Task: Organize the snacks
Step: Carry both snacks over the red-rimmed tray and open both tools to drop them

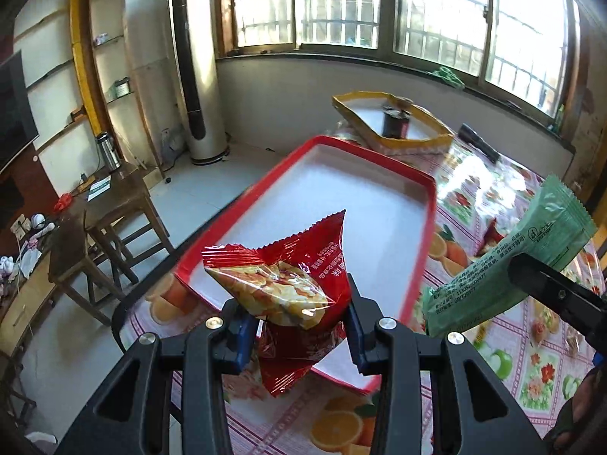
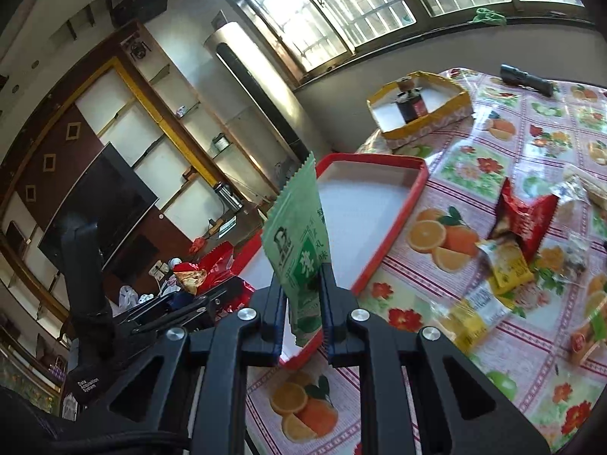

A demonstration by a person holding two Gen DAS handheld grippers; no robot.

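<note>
Left gripper (image 1: 299, 331): closed on a red packet (image 1: 288, 284), pinched at its crumpled middle so both ends flare free; held just above the near end of the red tray (image 1: 425, 235) — apparently the drop spot.
Right gripper (image 2: 303, 305): shut narrow on a green packet (image 2: 299, 242), gripped low at one end so the flat packet stands upright, its serrated top clear of the jaws; it hangs over the tray's near corner.
Why both are raised: judged from the task, each packet is being carried to the tray; holding them off the cloth keeps them from snagging the tray's rim.
Red tray: white floor bare, lying near the table's left edge; nothing inside blocks a drop.
Table (image 2: 474, 371): covered in a glossy fruit-print cloth.
Loose snacks (image 2: 508, 265): to the right of the tray — a red wrapper, yellow packets and clear ones, some overlapping; not yet sorted.
Yellow tray (image 2: 432, 121): beyond the red tray, toward the far edge; a dark can (image 2: 411, 108) stands in it.
Black torch (image 2: 525, 79): lies by the far right edge, well apart from the work.
In the way: the two grippers sit close side by side over one end of the tray; they may crowd each other on release.
</note>
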